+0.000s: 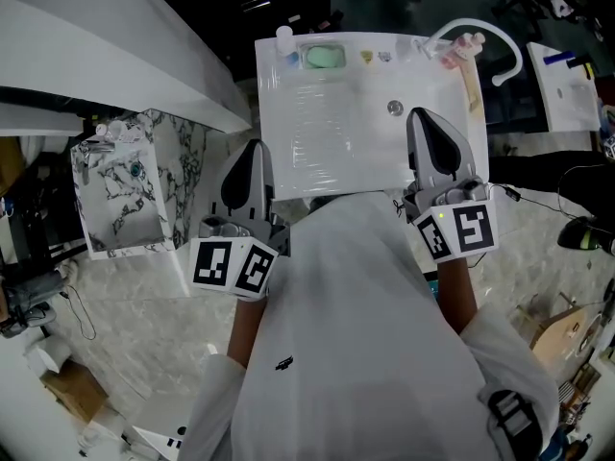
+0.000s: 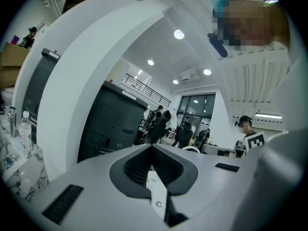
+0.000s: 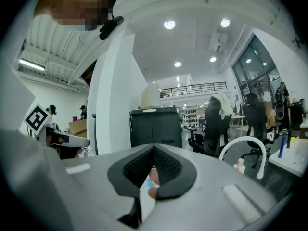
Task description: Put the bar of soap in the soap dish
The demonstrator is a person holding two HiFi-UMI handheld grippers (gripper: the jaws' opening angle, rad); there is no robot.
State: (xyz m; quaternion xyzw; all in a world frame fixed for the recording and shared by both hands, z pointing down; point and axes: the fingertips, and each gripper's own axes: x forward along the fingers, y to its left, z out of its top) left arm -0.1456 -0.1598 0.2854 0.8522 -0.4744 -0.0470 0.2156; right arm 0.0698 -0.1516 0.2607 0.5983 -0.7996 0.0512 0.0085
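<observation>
A pale green bar of soap (image 1: 325, 58) lies at the far left of the white sink top (image 1: 327, 133), in what looks like a shallow dish; I cannot make out the dish apart from it. My left gripper (image 1: 252, 148) hangs over the sink's near left edge, its jaws together on nothing (image 2: 153, 147). My right gripper (image 1: 423, 115) is over the sink's right half near the drain (image 1: 394, 108), also shut and empty (image 3: 154, 147). Both point level, away from me, well short of the soap.
A white curved tap (image 1: 485, 36) rises at the sink's far right, with small bottles (image 1: 461, 48) beside it; the tap (image 3: 245, 148) also shows in the right gripper view. A marble-patterned box (image 1: 135, 185) stands to the left. A white slanted panel (image 1: 115, 46) runs along the upper left.
</observation>
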